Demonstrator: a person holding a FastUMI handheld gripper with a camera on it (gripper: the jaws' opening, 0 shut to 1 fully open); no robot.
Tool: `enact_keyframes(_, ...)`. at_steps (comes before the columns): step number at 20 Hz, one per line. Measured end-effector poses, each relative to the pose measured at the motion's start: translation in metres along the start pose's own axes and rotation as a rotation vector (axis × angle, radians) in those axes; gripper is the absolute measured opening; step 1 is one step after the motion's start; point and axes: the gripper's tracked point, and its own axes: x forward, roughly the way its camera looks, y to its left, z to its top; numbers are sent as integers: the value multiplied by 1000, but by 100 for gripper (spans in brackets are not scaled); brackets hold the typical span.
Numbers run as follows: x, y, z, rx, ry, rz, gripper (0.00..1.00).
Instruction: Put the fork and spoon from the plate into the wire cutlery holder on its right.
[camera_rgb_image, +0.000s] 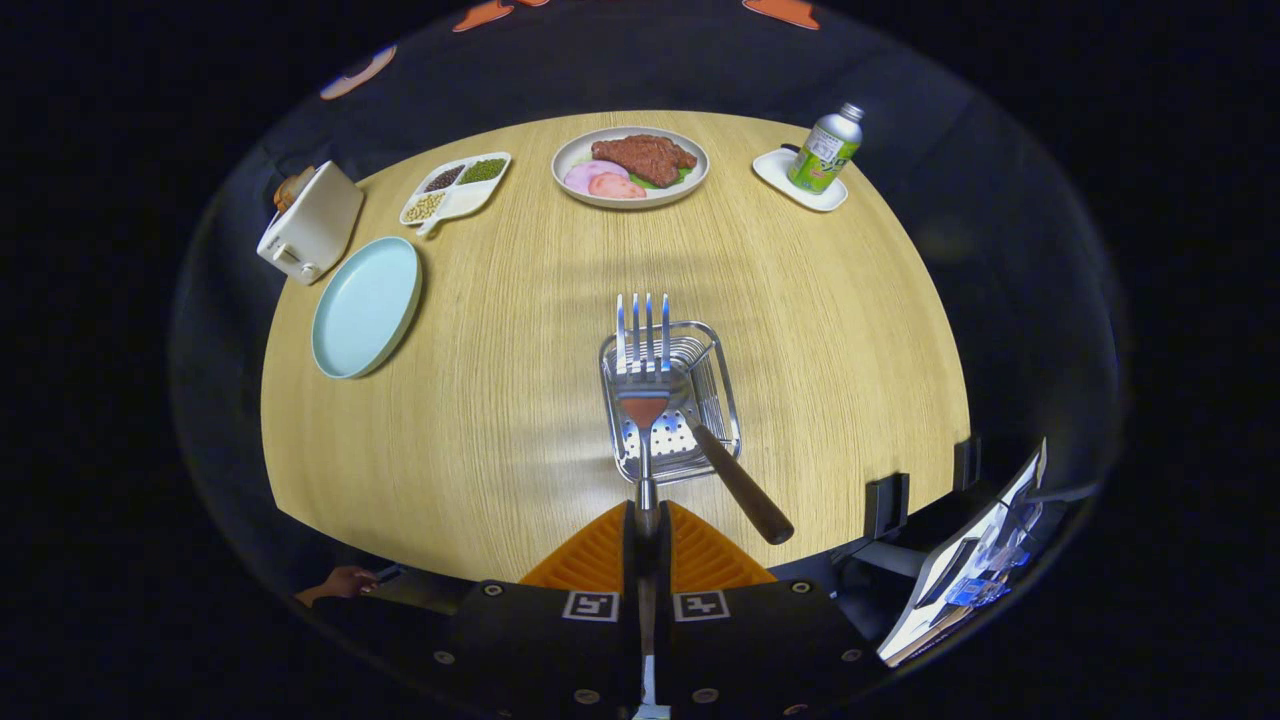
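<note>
Fork being held over the wire cutlery holder, spoon already sitting inside.
Wooden surface (520, 400) is carrying the emptied blue plate (365, 306) well to the left; the wire cutlery holder (668, 402) is lying just ahead of the gripper (645, 525), spoon (740, 485) leaning handle-out over its rim; jaws are closing tight on the fork (642, 350) handle, tines pointing away (above the basket). Risk: releasing too far forward is likely tipping the fork over the far rim.
</note>
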Motion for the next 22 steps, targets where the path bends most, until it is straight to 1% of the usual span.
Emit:
enact_keyframes(3, 7, -5, -3, 5, 14, 4, 7)
enact_keyframes(6, 8, -5, 2, 6, 17, 29, 10)
enact_keyframes(9, 3, -6, 12, 9, -20, 50, 12)
enact_keyframes(11, -6, -3, 27, 31, -69, 83, 12)
enact_keyframes(12, -13, -3, 39, 36, -114, 101, 14)
enact_keyframes(14, -35, -5, 69, 16, -240, 113, 15)
enact_keyframes(15, -49, -9, 88, 6, -318, 107, 17)
enact_keyframes(17, -82, -12, 120, 1, -471, 104, 25)
enact_keyframes(19, -119, -14, 152, 18, -632, 113, 39)
enact_keyframes(20, -136, -16, 165, 27, -707, 114, 52)
enact_keyframes(21, -157, -19, 175, 39, -781, 112, 57)
enact_keyframes(22, -177, -25, 186, 56, -855, 102, 65)
